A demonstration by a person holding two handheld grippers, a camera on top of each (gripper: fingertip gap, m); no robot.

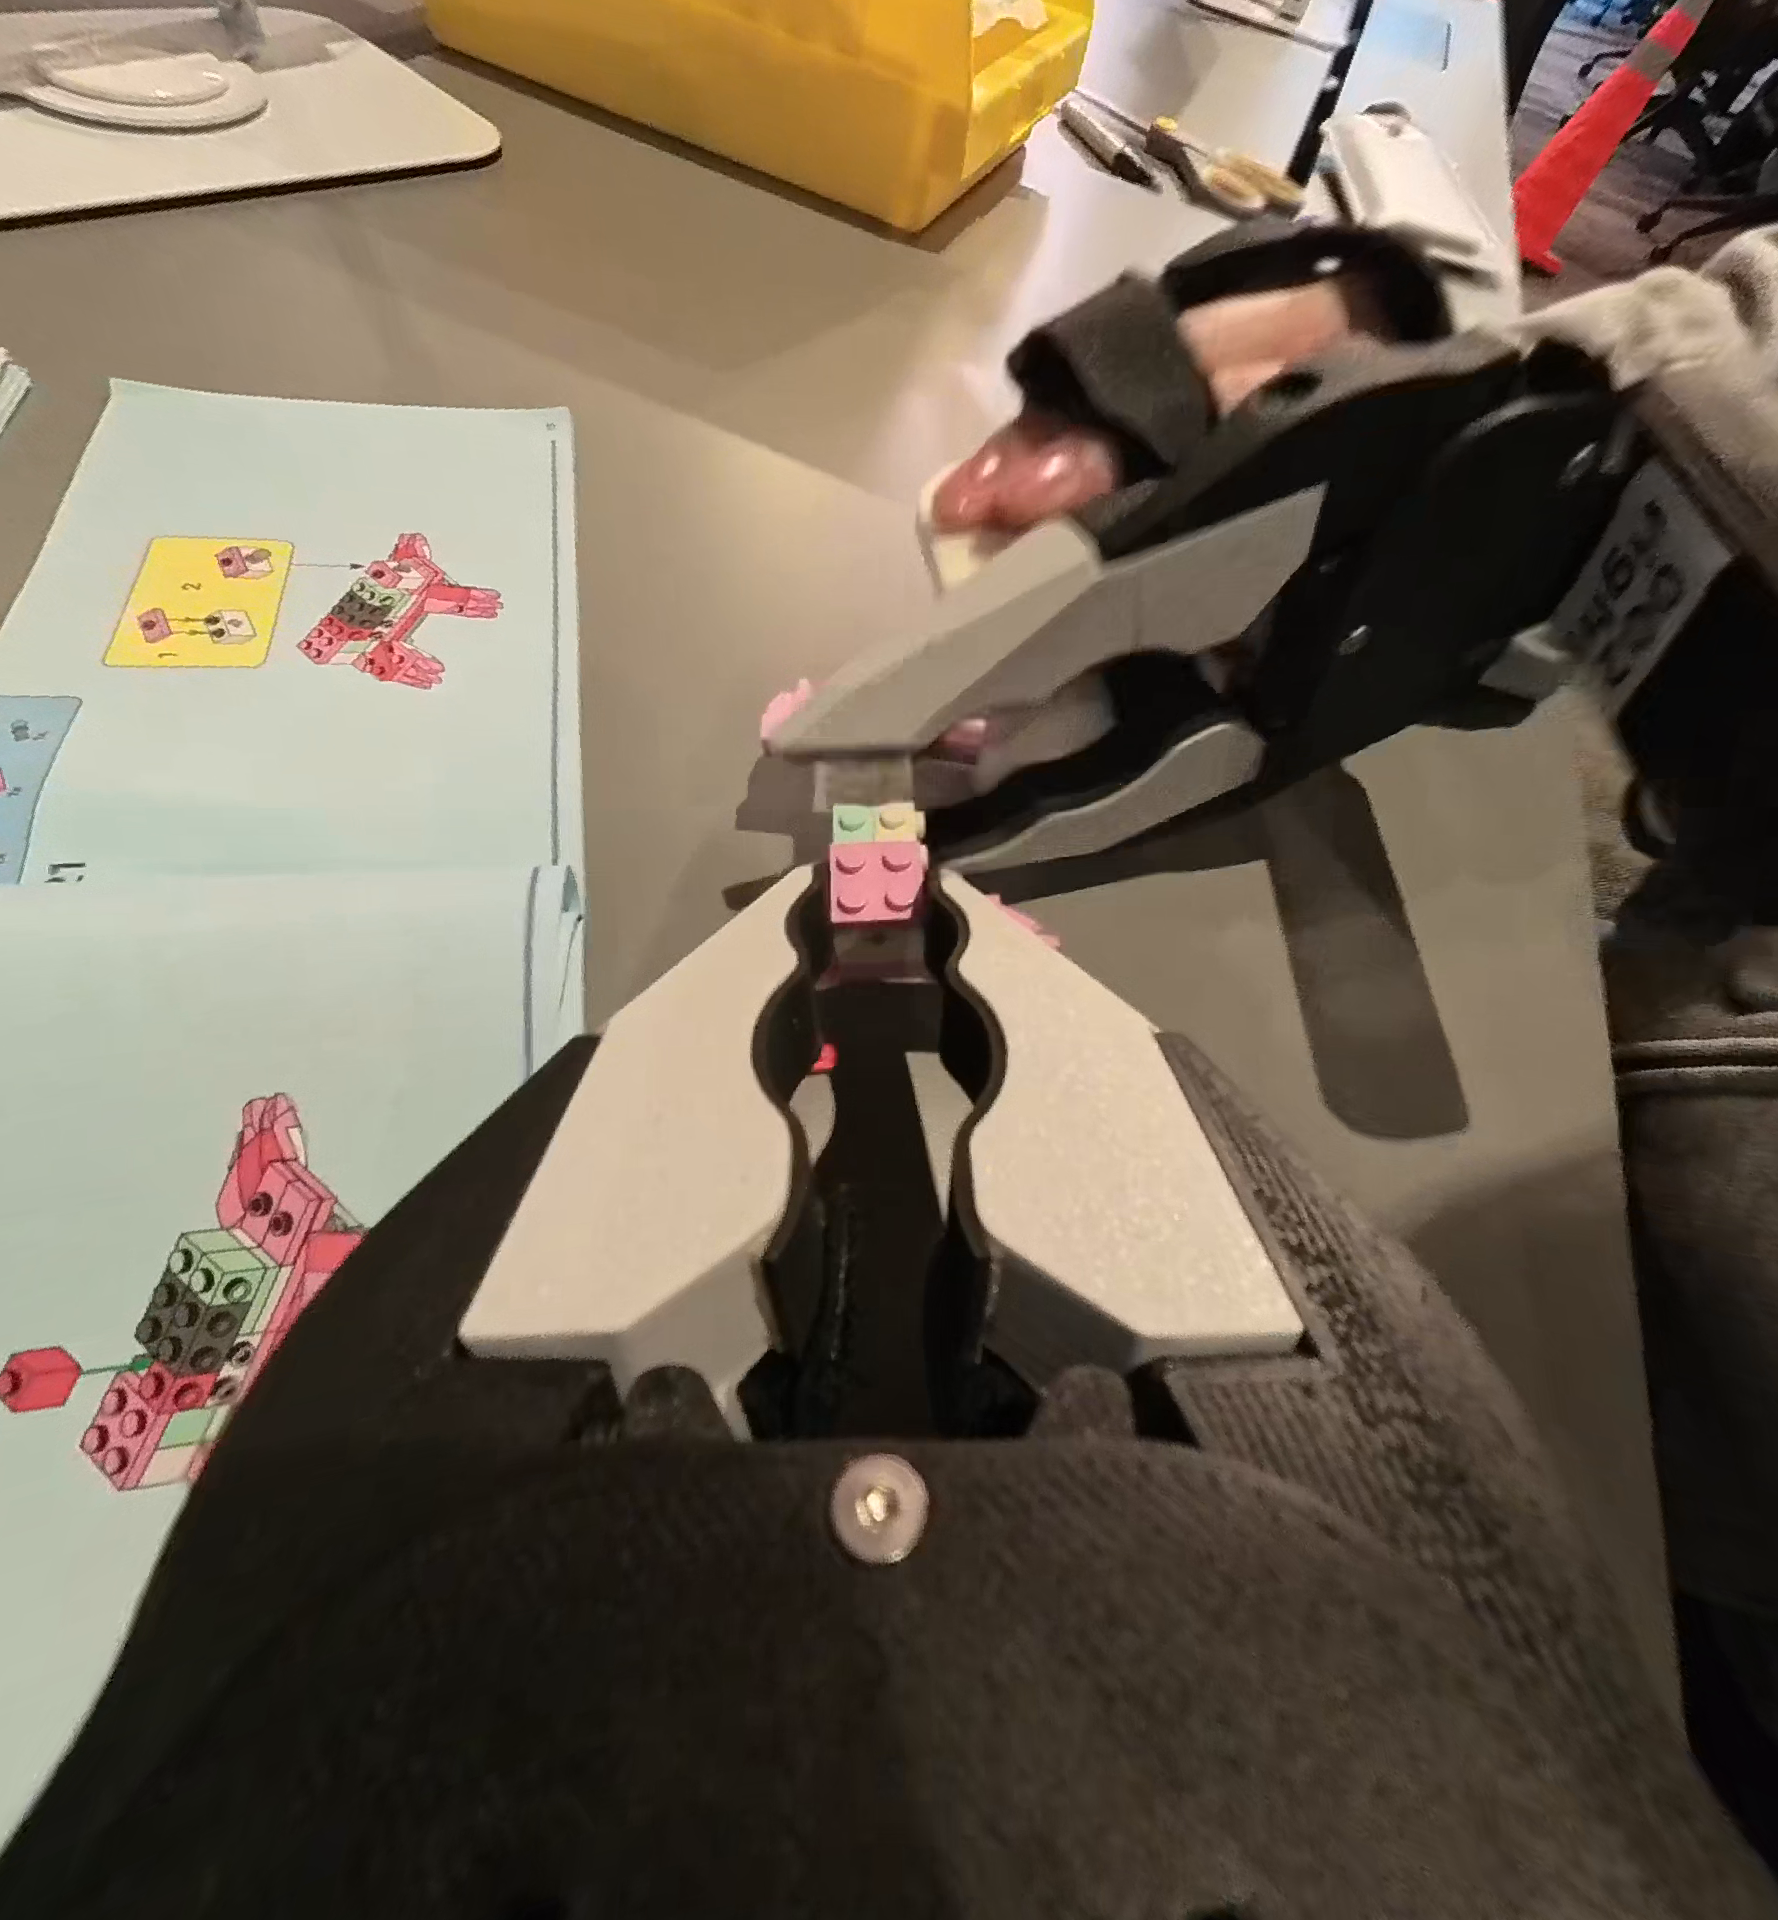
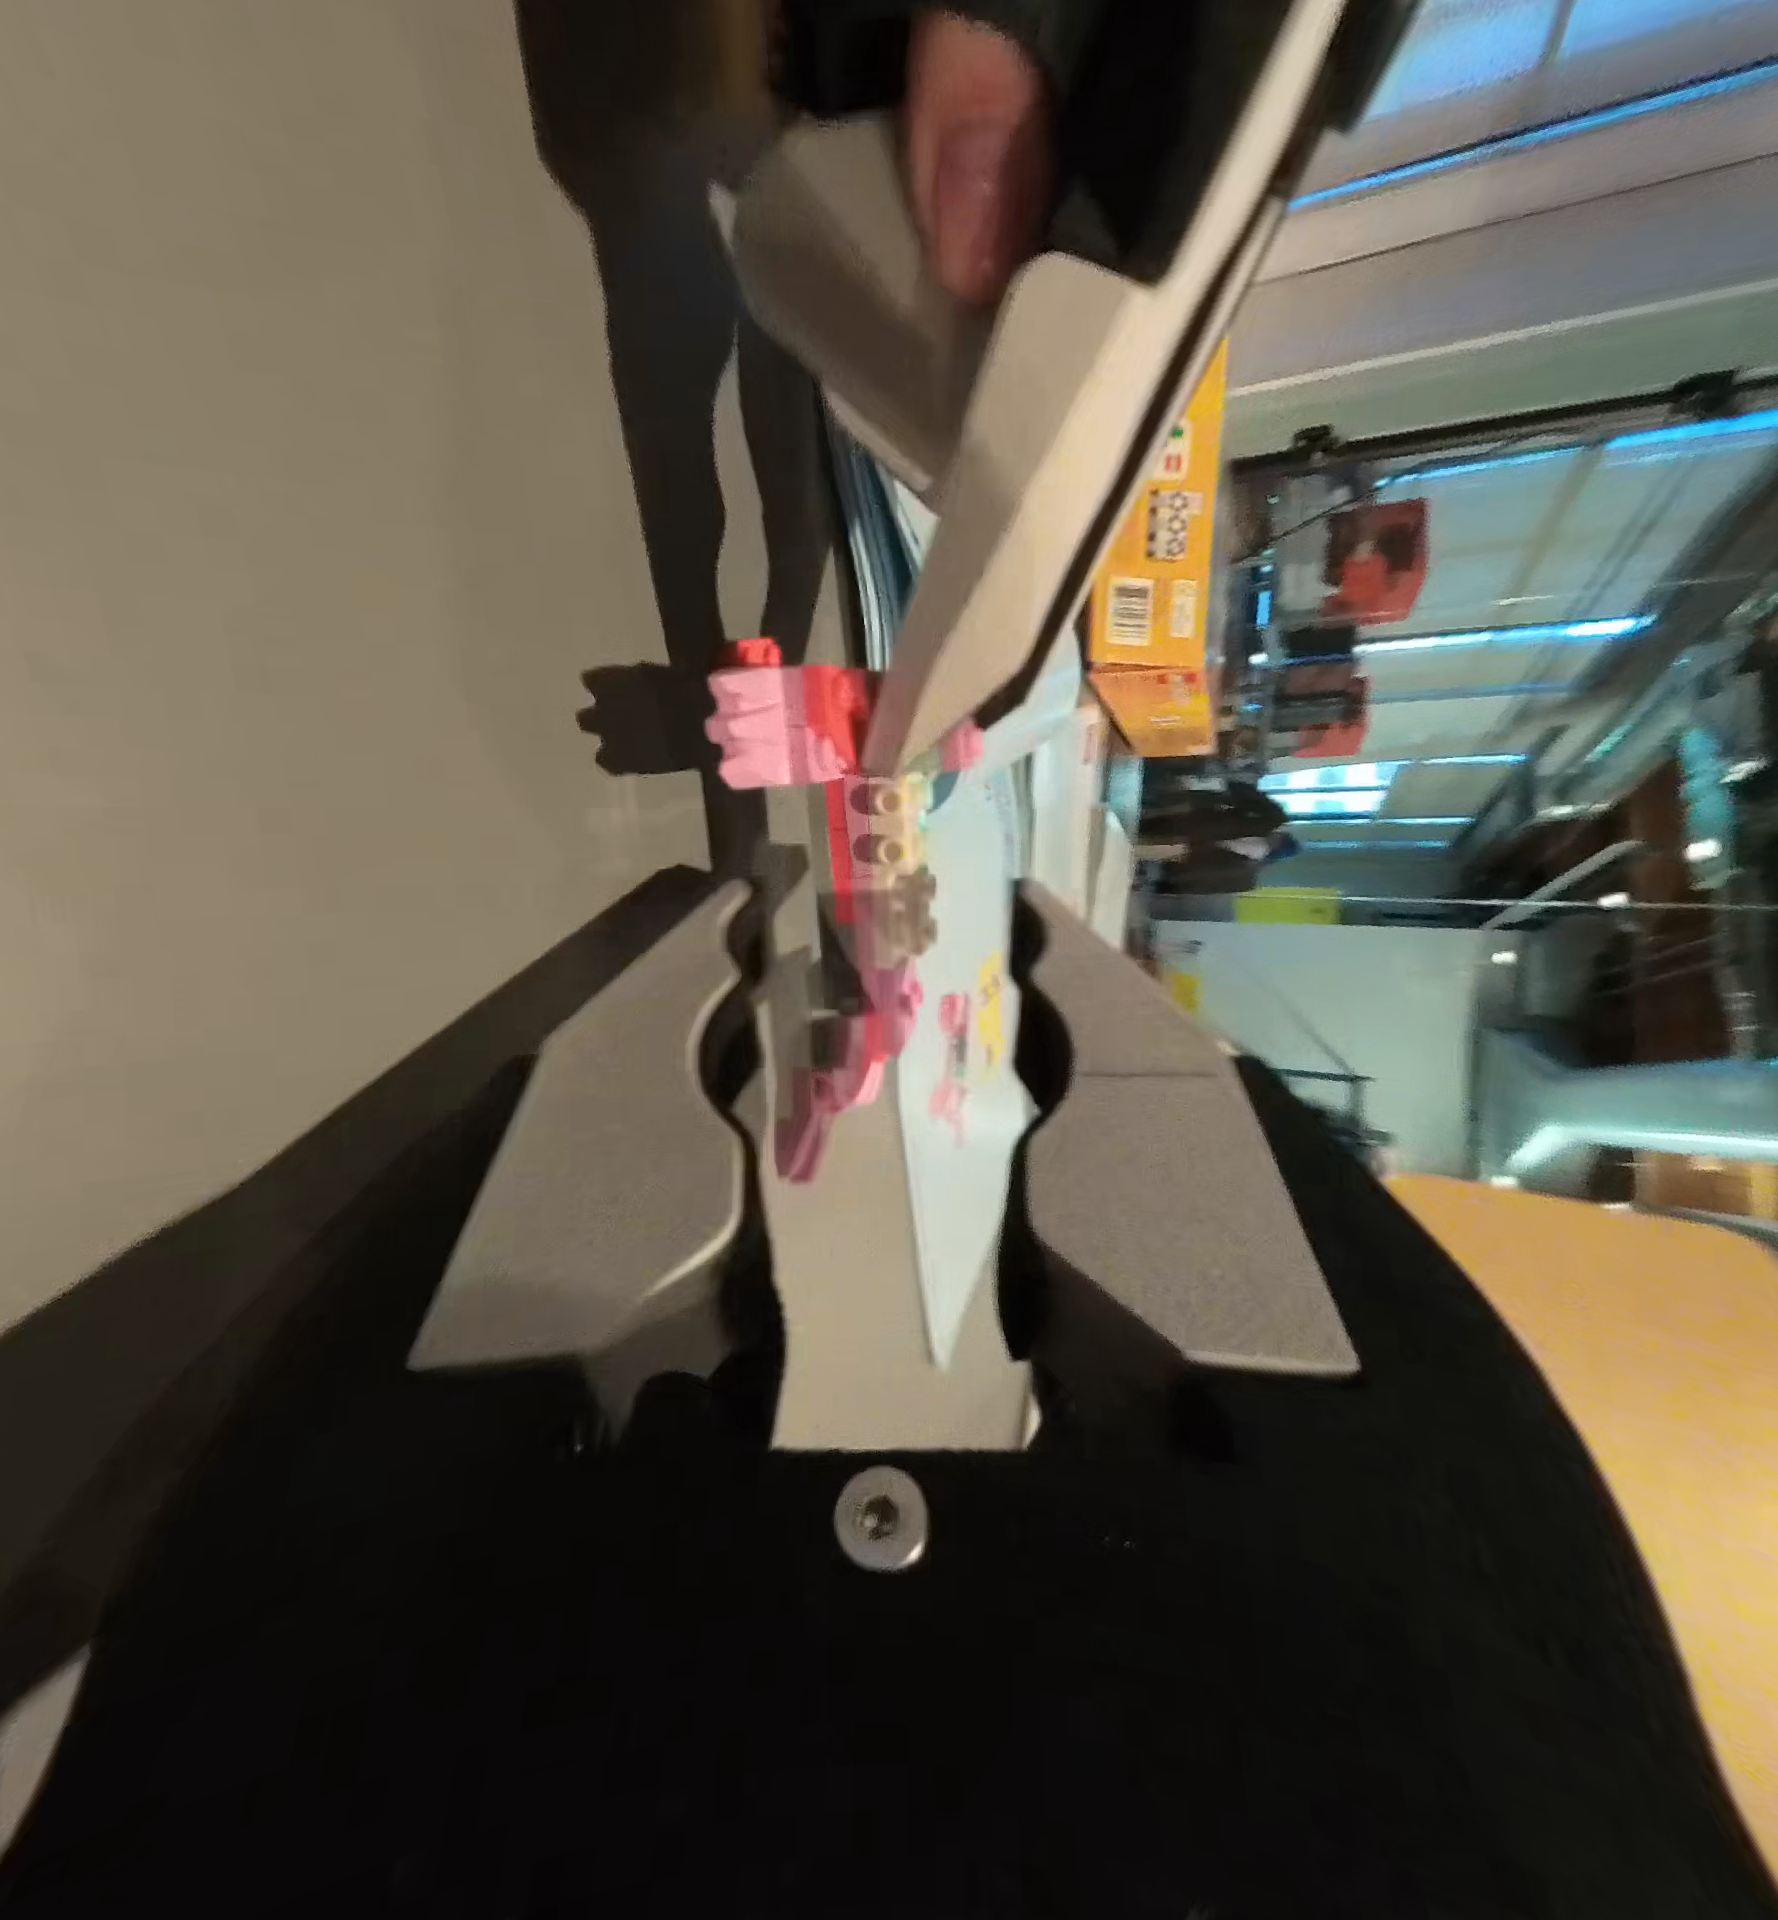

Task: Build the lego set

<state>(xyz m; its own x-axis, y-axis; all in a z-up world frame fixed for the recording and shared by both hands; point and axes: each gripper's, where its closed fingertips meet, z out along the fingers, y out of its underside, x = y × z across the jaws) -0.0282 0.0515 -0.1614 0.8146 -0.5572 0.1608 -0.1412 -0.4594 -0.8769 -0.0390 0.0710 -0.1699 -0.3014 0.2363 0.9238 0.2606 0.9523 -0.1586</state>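
Left tongs [image 1: 877, 914] clamp the lego model [image 1: 874, 883]; right tongs [image 2: 880, 935] gape empty beside printed instruction booklet [image 1: 272, 727]

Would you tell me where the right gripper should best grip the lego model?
Take the lego model at its free far end, from the right, opposite the left gripper, which clamps the near end; flat brick sides there suit the right gripper.

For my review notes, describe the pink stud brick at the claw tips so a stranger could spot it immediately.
Start at the light-blue instruction booklet lying open on the grey table, then look right to where the two claws meet. The left claw is shut on the lego model. At its tips sits the pink brick, showing four studs, just below a pale green and cream pair.
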